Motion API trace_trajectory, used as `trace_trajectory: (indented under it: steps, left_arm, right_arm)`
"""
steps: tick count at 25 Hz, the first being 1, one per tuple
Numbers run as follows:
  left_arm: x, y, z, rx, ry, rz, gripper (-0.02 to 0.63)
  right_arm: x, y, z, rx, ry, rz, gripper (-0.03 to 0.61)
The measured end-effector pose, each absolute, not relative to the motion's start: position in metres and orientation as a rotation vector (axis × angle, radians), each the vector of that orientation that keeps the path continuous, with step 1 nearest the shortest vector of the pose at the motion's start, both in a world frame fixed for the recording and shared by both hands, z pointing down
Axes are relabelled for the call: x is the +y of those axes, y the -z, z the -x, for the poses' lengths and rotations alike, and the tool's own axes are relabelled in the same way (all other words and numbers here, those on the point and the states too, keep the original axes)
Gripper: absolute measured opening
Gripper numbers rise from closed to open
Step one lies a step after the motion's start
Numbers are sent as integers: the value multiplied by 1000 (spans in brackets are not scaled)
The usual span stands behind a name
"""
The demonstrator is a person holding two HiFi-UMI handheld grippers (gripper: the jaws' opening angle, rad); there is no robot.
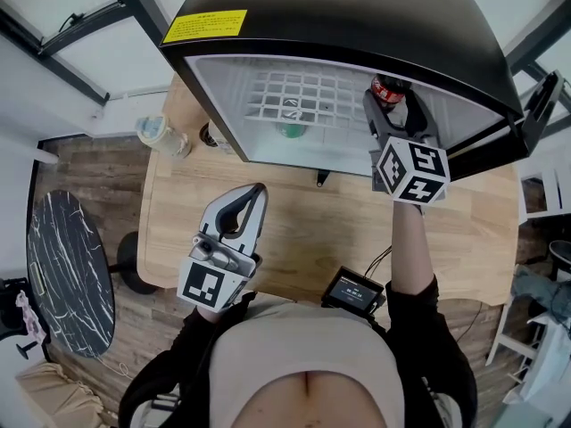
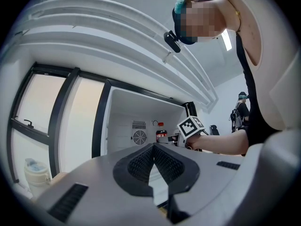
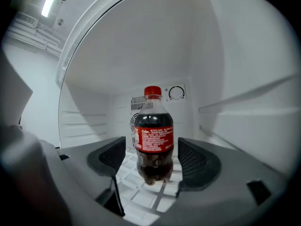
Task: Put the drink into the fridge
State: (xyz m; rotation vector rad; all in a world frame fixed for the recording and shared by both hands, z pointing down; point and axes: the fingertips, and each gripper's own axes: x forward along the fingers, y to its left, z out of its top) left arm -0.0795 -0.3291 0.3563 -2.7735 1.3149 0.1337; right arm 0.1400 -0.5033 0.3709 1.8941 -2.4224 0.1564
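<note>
Standing upright on the white wire shelf [image 3: 141,197] inside the fridge [image 1: 339,20], the cola bottle [image 3: 154,136] sits centre frame in the right gripper view, red cap up and label facing the camera. The right gripper [image 1: 393,107] reaches into the open fridge at upper right of the head view. Its jaws are spread wide on either side of the bottle, with a clear gap on both sides and no pad pressing on it. So the drink looks let go and carried by the shelf alone, and placement seems done. The wide spread probably lets the jaws back straight out without clipping the bottle; a sideways drift could tip it.

The left gripper [image 1: 252,196] is at lower left of the head view, over the wooden table [image 1: 303,239] and well apart from the fridge. Its jaws are pressed together with nothing between them. It looks parked out of the way, since one gripper is enough here.
</note>
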Motion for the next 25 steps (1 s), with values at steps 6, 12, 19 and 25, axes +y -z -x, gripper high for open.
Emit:
trace_trajectory:
  steps: [6, 12, 19, 25]
  left_arm:
    - [-325, -358, 73, 1298, -114, 2799, 5]
    - [-321, -349, 67, 1264, -168, 2774, 5]
    - [-317, -352, 54, 1236, -106, 2832, 5]
    - [-316, -346, 44, 1197, -116, 2837, 5]
  right_arm:
    - [-481, -366, -135, -2463, -162, -1878, 342]
    - [-452, -352, -132, -2519, -140, -1864, 341]
    - [-414, -330, -136, -2575, -88, -1864, 341]
    - [-383, -326, -135, -2606, -61, -1825, 339]
